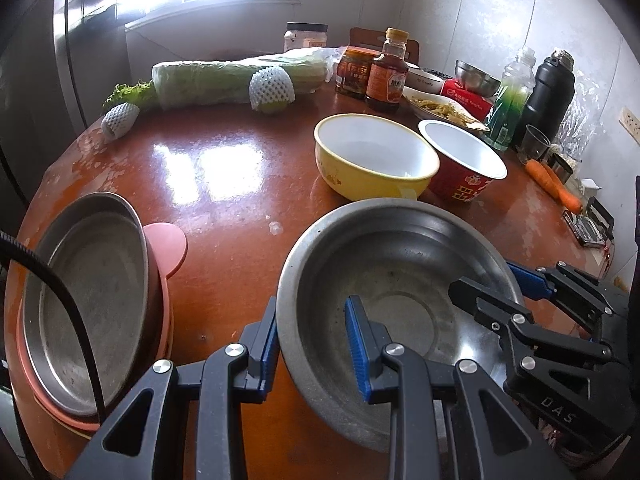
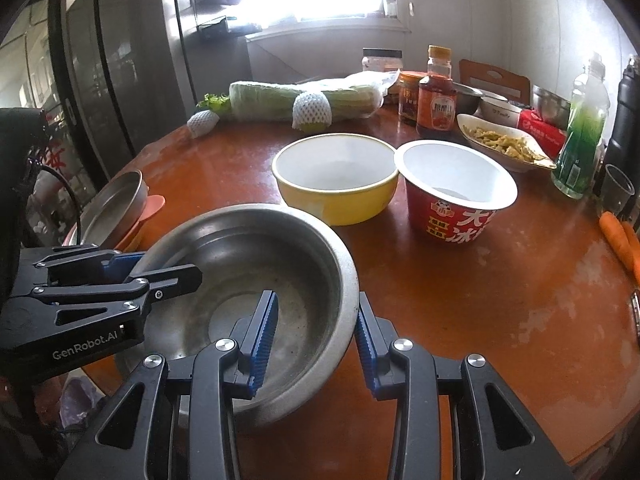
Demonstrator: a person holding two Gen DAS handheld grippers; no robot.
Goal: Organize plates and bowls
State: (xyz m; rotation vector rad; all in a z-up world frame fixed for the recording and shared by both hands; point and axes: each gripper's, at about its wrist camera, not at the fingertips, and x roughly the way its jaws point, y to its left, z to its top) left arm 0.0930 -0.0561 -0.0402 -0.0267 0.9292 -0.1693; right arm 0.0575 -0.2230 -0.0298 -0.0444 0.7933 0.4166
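Note:
A large steel bowl (image 1: pixel 392 280) (image 2: pixel 256 280) sits at the near edge of the round brown table (image 1: pixel 224 200). My left gripper (image 1: pixel 314 344) is open, its fingers straddling the bowl's left rim without pinching it. My right gripper (image 2: pixel 316 332) is open and straddles the bowl's right rim the same way; it also shows in the left wrist view (image 1: pixel 520 284). A steel plate (image 1: pixel 84 296) (image 2: pixel 116 200) lies on pink plates (image 1: pixel 168 240) at the left. A yellow bowl (image 1: pixel 372 156) (image 2: pixel 336 176) and a red paper bowl (image 1: pixel 464 160) (image 2: pixel 456 188) stand behind.
At the back lie wrapped cabbage (image 1: pixel 236 80), sauce jars and bottles (image 1: pixel 388 72), a dish of food (image 2: pixel 504 144), a green bottle (image 2: pixel 580 128) and a black flask (image 1: pixel 548 92). Carrots (image 1: pixel 554 184) lie at the right edge. A fridge (image 2: pixel 120 80) stands left.

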